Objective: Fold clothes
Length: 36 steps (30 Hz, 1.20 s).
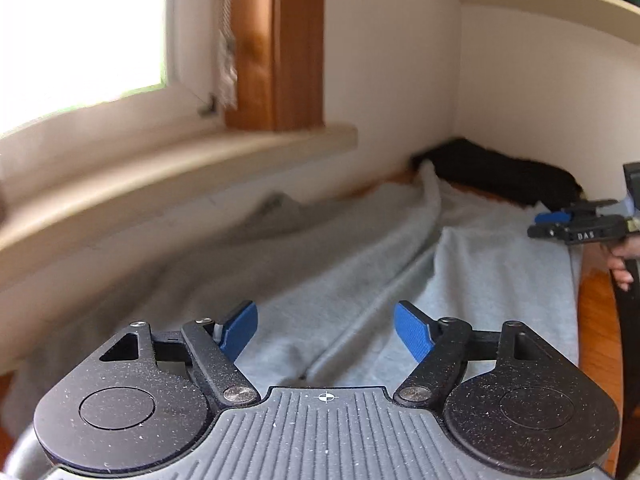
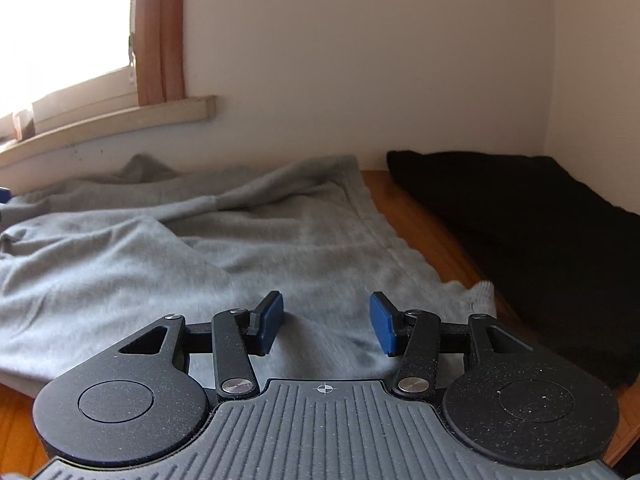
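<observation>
- Left wrist view: the fingers (image 1: 240,330) of the left gripper (image 1: 325,330) stood wide apart with nothing between the blue pads; they hovered over the grey garment (image 1: 340,264) without touching it.
- The grey garment lay spread on the wooden table (image 1: 596,320), one flap folded across it and forming a long ridge toward the far wall.
- The right gripper (image 1: 560,224) appeared at the right edge, over the far side of the garment, with a hand (image 1: 622,264) behind it; its jaw state could not be told from here.
- Right wrist view: the right gripper (image 2: 325,322) was about half open and held nothing, poised just above the near hem of the grey garment (image 2: 200,248).
- Judgement: for a clean fold, each gripper should pinch a single layer at an edge or corner, both rising together so the cloth stays taut.
- A small cuff (image 2: 482,292) stuck out at the right edge of the garment; it should be tucked in before the next fold.
- A black garment (image 2: 540,240) lay beside the grey one on the wooden table (image 2: 420,240), apart from it; it limits room on that side.
- The window sill (image 2: 120,124) ran close behind the garment.
</observation>
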Tool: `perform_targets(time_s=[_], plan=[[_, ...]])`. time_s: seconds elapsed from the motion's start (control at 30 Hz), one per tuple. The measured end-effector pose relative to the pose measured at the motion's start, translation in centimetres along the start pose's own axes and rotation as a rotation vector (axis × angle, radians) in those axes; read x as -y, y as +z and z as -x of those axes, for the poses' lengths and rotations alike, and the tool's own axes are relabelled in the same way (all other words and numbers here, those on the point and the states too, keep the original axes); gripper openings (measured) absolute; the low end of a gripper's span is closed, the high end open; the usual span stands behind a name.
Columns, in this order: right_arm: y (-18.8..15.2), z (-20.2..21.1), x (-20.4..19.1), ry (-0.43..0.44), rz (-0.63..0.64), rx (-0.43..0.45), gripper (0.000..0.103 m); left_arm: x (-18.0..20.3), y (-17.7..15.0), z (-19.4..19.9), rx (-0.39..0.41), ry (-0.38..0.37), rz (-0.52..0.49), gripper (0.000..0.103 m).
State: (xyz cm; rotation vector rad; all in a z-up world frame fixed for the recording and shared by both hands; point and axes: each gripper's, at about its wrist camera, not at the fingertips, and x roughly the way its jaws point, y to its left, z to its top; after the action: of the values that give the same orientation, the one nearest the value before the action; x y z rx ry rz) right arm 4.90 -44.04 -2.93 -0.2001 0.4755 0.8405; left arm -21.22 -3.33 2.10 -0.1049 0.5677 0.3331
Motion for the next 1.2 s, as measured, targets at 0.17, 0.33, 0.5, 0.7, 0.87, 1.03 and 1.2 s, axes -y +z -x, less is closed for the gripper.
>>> perform_targets(time_s=[0.17, 0.33, 0.5, 0.7, 0.87, 1.03, 1.2], plan=[[-0.6, -0.1, 0.9, 0.036, -0.045, 0.016, 0.050, 0.3, -1.7, -1.1, -0.050, -0.022, -0.004, 0.078], [-0.6, 0.0, 1.0, 0.042, -0.020, 0.010, 0.049, 1.0, -2.5, -0.6, -0.073, -0.051, -0.007, 0.078], [-1.8, 1.9, 2.7, 0.063, -0.016, 0.024, 0.049, 2.2, -3.5, 0.6, -0.085, -0.053, -0.003, 0.078], [-3.4, 5.1, 2.9, 0.083, 0.001, 0.016, 0.049, 4.2, -5.2, 3.2, -0.091, -0.054, 0.014, 0.079], [-3.3, 5.7, 2.7, 0.085, -0.005, -0.005, 0.051, 5.0, -5.6, 4.1, -0.083, -0.022, 0.017, 0.082], [-1.3, 5.9, 0.6, 0.106, 0.002, 0.007, 0.059, 3.5, -5.1, 5.1, -0.059, -0.037, 0.093, 0.096], [1.5, 4.7, -5.1, 0.188, 0.121, 0.004, 0.061, 0.1, -4.3, 6.8, -0.021, 0.006, 0.161, 0.101]])
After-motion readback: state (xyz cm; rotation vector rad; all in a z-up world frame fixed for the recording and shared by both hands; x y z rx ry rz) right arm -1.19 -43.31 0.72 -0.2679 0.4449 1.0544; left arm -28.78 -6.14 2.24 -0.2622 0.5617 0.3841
